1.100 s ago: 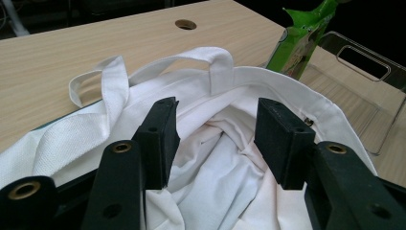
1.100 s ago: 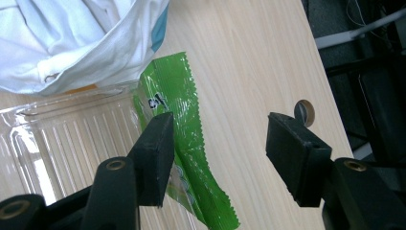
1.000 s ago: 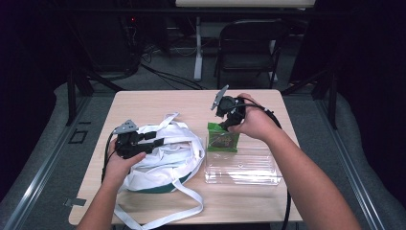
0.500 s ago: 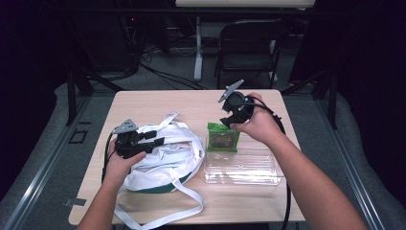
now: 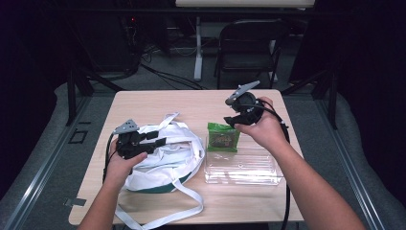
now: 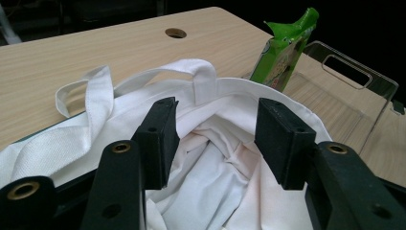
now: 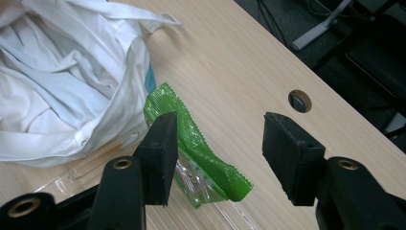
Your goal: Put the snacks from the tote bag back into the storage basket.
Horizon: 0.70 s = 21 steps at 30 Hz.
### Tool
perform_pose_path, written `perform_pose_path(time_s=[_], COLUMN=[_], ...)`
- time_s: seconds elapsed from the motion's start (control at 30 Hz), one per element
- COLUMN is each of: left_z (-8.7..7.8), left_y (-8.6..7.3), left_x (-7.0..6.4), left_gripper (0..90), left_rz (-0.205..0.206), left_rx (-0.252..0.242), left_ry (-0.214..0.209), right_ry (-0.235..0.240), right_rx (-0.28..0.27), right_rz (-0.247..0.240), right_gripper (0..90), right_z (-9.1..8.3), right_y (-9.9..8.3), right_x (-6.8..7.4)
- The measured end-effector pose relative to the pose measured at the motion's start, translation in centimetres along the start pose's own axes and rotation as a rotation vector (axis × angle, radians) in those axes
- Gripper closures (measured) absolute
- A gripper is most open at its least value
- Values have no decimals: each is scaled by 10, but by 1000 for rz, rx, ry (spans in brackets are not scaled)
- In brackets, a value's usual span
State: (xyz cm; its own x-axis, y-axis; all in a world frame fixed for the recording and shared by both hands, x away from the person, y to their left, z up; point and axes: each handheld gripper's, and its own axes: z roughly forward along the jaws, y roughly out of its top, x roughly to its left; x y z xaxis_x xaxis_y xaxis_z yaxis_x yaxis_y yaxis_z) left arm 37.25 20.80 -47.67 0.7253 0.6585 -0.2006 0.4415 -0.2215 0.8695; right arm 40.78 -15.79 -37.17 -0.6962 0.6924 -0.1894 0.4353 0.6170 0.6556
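- My right gripper point(image 5: 233, 116) hangs over the green packet point(image 5: 223, 136), jaws spread wide, holding nothing.
- The packet leans on the far rim of the clear tray point(image 5: 242, 166), just beside the white bag point(image 5: 165, 158); its long axis runs from the tray up and away from me, crimped end topmost.
- My left gripper point(image 5: 155, 139) sits over the bag's mouth, jaws apart, empty.

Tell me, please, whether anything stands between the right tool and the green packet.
Nothing visible does: the right tool hangs open just above the green packet, which leans on the clear tray's rim.
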Motion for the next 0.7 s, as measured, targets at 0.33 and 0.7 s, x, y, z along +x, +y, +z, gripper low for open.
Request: perform_pose_path(time_s=[0.33, 0.7], left_z=[0, 4], left_y=[0, -2], left_x=[0, -4], left_gripper=[495, 495], left_rz=[5, 8], left_rx=[4, 21], left_ry=[-1, -1], right_ry=[9, -7], right_rx=[-67, -133], right_rz=[74, 96], right_gripper=[461, 446], right_z=[-10, -19], right_y=[-30, -70], right_x=[-4, 7])
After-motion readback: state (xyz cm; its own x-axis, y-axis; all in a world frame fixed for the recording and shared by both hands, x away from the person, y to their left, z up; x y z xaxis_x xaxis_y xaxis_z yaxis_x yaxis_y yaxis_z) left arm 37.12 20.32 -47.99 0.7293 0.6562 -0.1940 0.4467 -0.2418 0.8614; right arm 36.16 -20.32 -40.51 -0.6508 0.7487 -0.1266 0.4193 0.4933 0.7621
